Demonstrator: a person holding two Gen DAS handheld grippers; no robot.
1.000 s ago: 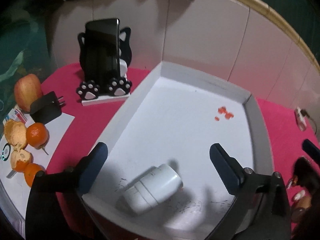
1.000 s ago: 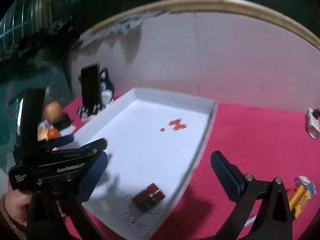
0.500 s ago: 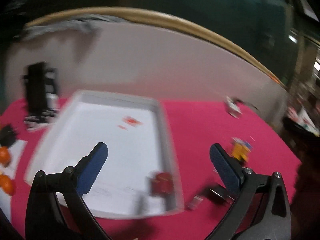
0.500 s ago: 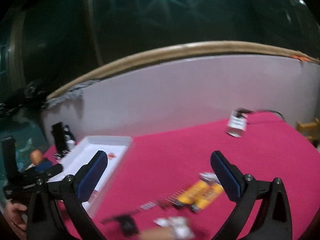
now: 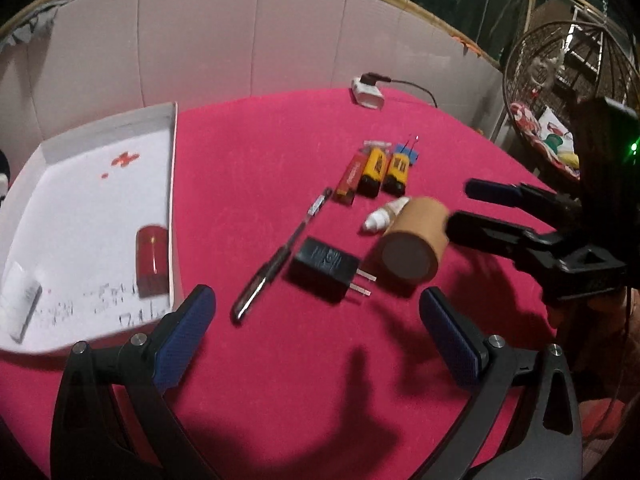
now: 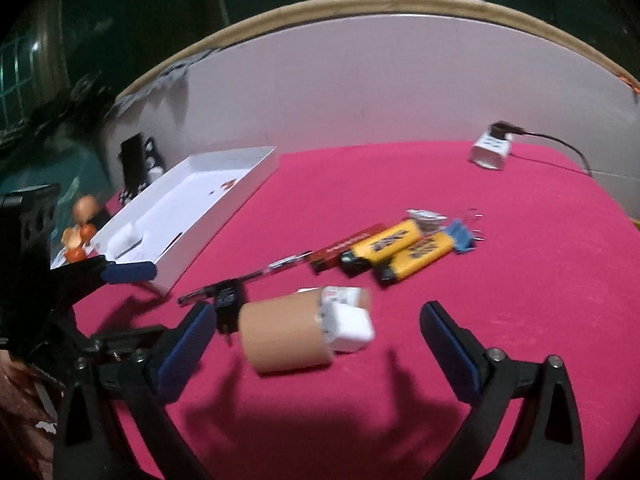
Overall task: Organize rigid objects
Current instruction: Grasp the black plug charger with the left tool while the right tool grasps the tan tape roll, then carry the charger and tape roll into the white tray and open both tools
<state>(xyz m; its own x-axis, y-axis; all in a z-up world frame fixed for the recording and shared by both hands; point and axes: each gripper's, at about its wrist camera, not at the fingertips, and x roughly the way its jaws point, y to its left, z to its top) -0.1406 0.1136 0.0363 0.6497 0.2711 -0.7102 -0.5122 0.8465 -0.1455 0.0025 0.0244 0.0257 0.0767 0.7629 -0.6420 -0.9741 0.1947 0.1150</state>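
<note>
A brown cardboard tube (image 6: 284, 332) lies on the red cloth between the fingers of my right gripper (image 6: 318, 334), whose jaws are closing; the pads do not press on it. A small white bottle (image 6: 348, 324) rests against the tube. My left gripper (image 5: 318, 340) is open with nothing between its fingers, hovering short of a black charger plug (image 5: 324, 264) and a pen (image 5: 280, 256). Past them lie two yellow lighters (image 5: 384, 170) and a red lighter (image 5: 350, 178). The white tray (image 5: 172, 184) at the left holds a red box (image 5: 151, 260) and a white bottle (image 5: 16, 304).
A white adapter (image 6: 490, 152) with a black cable sits at the back of the round table, against the white wall panel. Left of the tray are a phone stand (image 6: 136, 160) and fruit (image 6: 80, 224). A wicker seat (image 5: 560, 92) stands beyond the table's right edge.
Both grippers swung right from the tray to the loose objects on the cloth. The tube now lies between the right gripper's fingers, which stand slightly narrower.
</note>
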